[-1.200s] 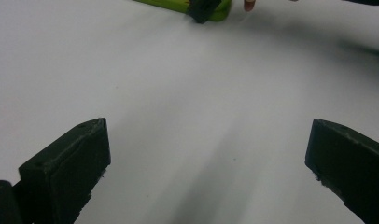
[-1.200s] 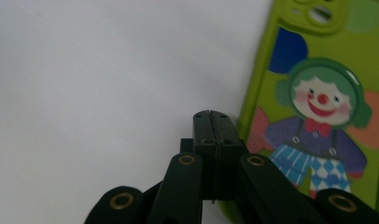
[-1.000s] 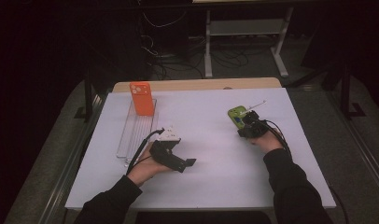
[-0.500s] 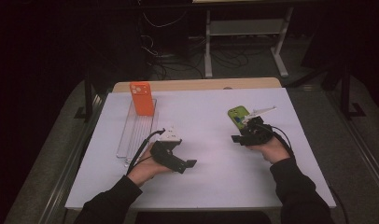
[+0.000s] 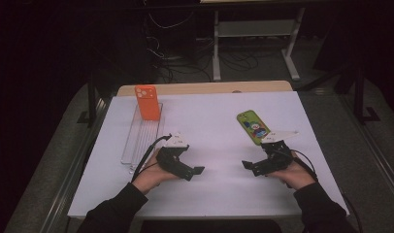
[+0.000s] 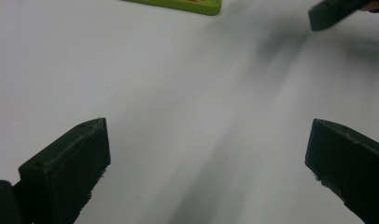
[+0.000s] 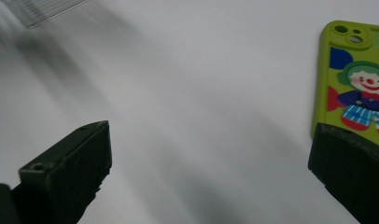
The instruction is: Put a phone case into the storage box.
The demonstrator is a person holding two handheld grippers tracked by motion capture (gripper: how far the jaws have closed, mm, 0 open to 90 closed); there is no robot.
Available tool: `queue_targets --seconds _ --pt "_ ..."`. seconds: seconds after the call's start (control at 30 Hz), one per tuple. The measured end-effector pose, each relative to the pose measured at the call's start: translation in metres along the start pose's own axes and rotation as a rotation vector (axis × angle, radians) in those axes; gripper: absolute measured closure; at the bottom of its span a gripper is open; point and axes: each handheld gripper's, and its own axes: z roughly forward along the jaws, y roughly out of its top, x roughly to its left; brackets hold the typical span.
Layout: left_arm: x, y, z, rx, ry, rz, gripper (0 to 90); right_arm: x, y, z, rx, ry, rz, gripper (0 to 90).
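Note:
A green phone (image 5: 253, 127) with a clown picture on its back lies flat on the white table at the right. My right gripper (image 5: 248, 167) sits below it and points left. Its jaws have just been opening and now stand wide with nothing between them. In the right gripper view the green phone (image 7: 360, 79) lies beyond the right jaw of my right gripper (image 7: 208, 158). My left gripper (image 5: 197, 171) rests near the table's middle, pointing right, open and empty. The left gripper view has my left gripper (image 6: 206, 158) wide over bare table, with the green phone's edge (image 6: 178, 4) at the top.
An orange phone (image 5: 147, 103) stands upright at the far end of a clear slotted rack (image 5: 141, 138) on the table's left side. The rack's corner (image 7: 43, 9) shows in the right gripper view. A jaw of the right gripper (image 6: 334, 11) shows in the left gripper view.
The right gripper drew back from the green phone's near end toward the person and turned leftward, and its jaws went from closed to wide. The left gripper stayed put.

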Motion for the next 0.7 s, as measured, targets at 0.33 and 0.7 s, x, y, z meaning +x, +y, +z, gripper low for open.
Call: queue_targets --seconds 0.33,0.7 --pt "0.001 0.001 -0.001 0.017 0.0 0.03 0.0 0.005 -0.004 -0.004 0.017 -0.002 0.005 0.0" --pt "0.001 0.001 0.0 0.016 -0.004 0.024 0.0 -0.014 0.025 -0.006 0.029 -0.044 0.038 0.0"
